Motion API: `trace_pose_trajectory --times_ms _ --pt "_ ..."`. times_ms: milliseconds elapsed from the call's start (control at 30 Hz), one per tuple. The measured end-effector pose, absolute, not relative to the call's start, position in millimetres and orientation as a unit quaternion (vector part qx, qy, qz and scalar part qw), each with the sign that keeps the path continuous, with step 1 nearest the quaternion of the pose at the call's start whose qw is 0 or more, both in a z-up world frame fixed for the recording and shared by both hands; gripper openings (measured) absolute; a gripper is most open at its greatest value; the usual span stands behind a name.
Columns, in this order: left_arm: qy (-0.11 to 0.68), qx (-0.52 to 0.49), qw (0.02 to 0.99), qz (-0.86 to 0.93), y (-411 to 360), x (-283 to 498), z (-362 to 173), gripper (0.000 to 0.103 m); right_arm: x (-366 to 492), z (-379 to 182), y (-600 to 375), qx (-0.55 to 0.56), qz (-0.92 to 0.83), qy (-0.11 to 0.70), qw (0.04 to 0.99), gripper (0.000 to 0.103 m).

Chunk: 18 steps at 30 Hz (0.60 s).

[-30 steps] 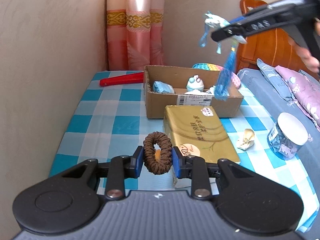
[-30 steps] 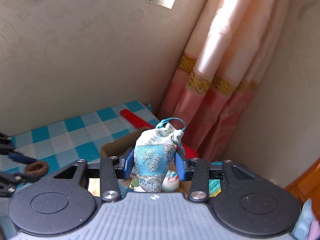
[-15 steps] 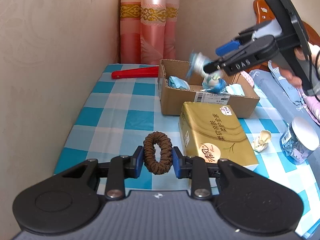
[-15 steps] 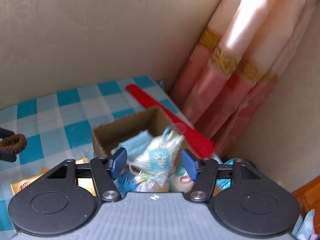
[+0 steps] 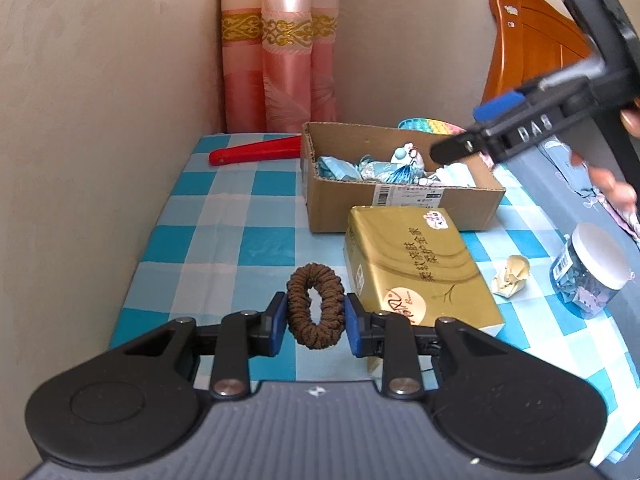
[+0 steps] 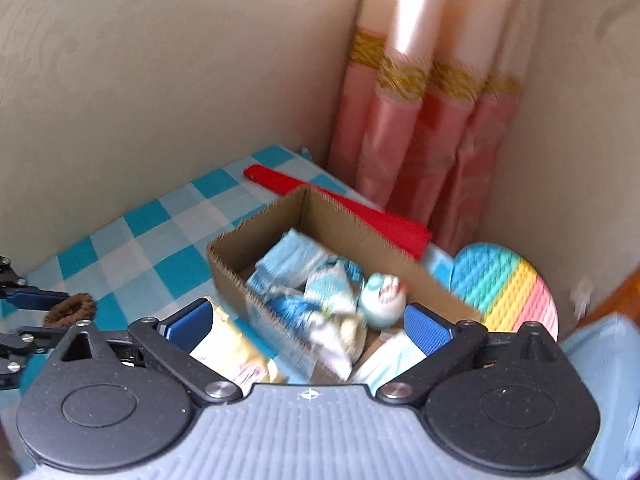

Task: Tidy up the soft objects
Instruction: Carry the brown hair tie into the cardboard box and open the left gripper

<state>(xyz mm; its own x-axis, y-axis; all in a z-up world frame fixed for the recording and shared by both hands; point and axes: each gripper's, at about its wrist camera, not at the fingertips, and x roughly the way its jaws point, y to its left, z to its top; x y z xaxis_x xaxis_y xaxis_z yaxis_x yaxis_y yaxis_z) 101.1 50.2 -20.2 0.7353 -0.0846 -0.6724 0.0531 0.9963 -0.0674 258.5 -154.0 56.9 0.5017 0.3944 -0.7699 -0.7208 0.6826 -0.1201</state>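
Note:
My left gripper [image 5: 316, 320] is shut on a brown scrunchie [image 5: 315, 310], held above the checked cloth near the front; it also shows in the right wrist view [image 6: 70, 309]. My right gripper [image 6: 308, 326] is open and empty, above the near right edge of the cardboard box [image 6: 320, 216]; it shows in the left wrist view [image 5: 472, 144]. The box [image 5: 400, 200] holds a blue embroidered pouch with a tassel [image 5: 384, 170], a small round plush [image 6: 382, 294] and other pale blue soft items [image 6: 292, 256].
A gold box [image 5: 416, 268] lies in front of the cardboard box. A red folded fan [image 5: 256, 150] lies behind it by the curtain. A rainbow pop mat [image 6: 504, 288], a crumpled paper [image 5: 512, 280] and a white-lidded jar [image 5: 588, 268] are at the right.
The right gripper came down over the box, opened and let go of the blue pouch, which now lies in the box. The left gripper still holds the scrunchie.

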Motion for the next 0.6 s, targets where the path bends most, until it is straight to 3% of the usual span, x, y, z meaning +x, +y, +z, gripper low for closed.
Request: trace_pose_trajectory --times_ms 600 --pt "0.347 0.024 0.934 -0.084 21 150 14 0.029 168 20 -212 -0.087 0.214 0.445 0.865 0.103"
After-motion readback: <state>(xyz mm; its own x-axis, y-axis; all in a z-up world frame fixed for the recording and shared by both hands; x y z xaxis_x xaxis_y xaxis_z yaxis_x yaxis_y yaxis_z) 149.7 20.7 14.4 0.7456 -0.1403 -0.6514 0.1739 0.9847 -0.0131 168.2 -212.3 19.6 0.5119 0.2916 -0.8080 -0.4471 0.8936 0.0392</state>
